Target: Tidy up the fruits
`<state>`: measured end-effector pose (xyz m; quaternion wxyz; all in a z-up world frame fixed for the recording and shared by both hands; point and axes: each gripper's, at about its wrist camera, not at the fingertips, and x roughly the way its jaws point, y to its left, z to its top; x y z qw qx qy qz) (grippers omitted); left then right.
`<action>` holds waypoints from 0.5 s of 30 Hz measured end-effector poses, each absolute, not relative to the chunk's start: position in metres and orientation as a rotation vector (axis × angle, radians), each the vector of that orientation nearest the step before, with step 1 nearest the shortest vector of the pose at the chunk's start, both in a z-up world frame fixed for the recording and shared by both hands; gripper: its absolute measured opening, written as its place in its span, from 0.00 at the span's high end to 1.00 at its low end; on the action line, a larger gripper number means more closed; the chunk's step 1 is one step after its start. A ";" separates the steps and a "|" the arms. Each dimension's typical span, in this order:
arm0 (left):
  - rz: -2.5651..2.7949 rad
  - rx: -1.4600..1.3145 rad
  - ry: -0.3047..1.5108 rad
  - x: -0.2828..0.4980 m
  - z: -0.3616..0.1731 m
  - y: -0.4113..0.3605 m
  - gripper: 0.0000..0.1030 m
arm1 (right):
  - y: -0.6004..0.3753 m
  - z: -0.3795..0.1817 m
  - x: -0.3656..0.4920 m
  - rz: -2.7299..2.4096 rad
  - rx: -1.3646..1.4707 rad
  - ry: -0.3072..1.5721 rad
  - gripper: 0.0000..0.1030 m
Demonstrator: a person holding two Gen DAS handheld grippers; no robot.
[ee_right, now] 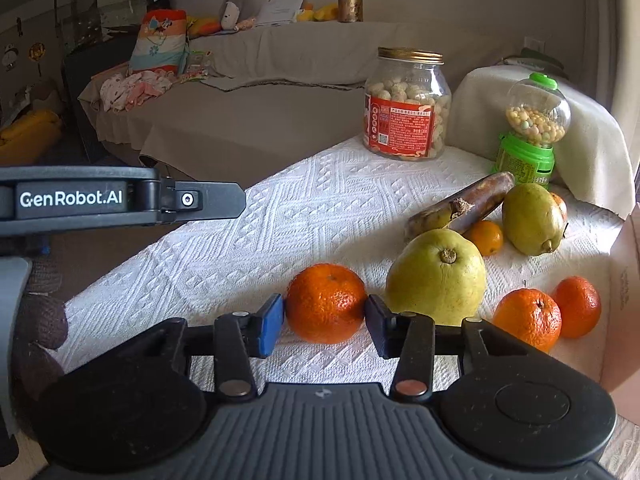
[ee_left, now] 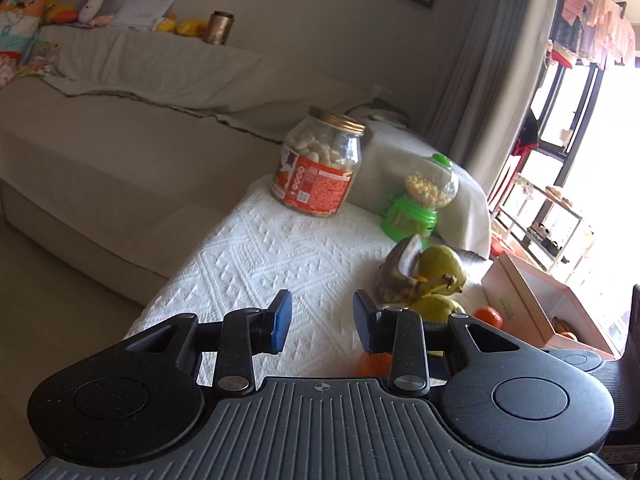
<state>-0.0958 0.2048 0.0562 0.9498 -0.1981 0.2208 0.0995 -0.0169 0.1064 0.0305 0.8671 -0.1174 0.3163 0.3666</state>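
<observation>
While my right fingers frame the fruit: right gripper (ee_right: 325,322) has the nearest orange (ee_right: 326,302) between its pads; both pads sit at the peel's sides, though I cannot tell whether they squeeze it.
Left gripper: left gripper (ee_left: 322,320) hangs spread apart with nothing between its fingers, over the white cloth (ee_left: 256,248).
Big pear: a large yellow-green pear (ee_right: 438,276) lies just at 3 o'clock of that orange, stem end facing me.
Other oranges: two oranges (ee_right: 528,318) rest touching each other at 3 o'clock of the pear, and a small one (ee_right: 486,237) sits at 12 o'clock of it.
Banana: a browned banana (ee_right: 460,208) leans over the small orange, touching a second pear (ee_right: 532,218) at 1 o'clock.
Box: a pale pink box (ee_left: 536,304) stands at 3 o'clock of the fruit pile, some orange fruit inside.
Back of cloth: a gold-lidded snack jar (ee_right: 406,104) at 12 o'clock, a green candy dispenser (ee_right: 530,132) at 2 o'clock.
</observation>
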 end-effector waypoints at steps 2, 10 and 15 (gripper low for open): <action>0.181 -0.407 0.465 -0.091 0.054 0.202 0.64 | 0.092 0.035 -0.022 0.790 -0.251 0.670 0.58; 0.001 -0.256 0.465 -0.060 0.063 0.153 0.64 | -0.012 0.041 -0.035 0.595 -0.204 0.650 0.62; -0.002 -0.084 0.497 -0.032 0.059 0.104 0.63 | -0.065 0.048 -0.032 0.440 -0.145 0.578 0.61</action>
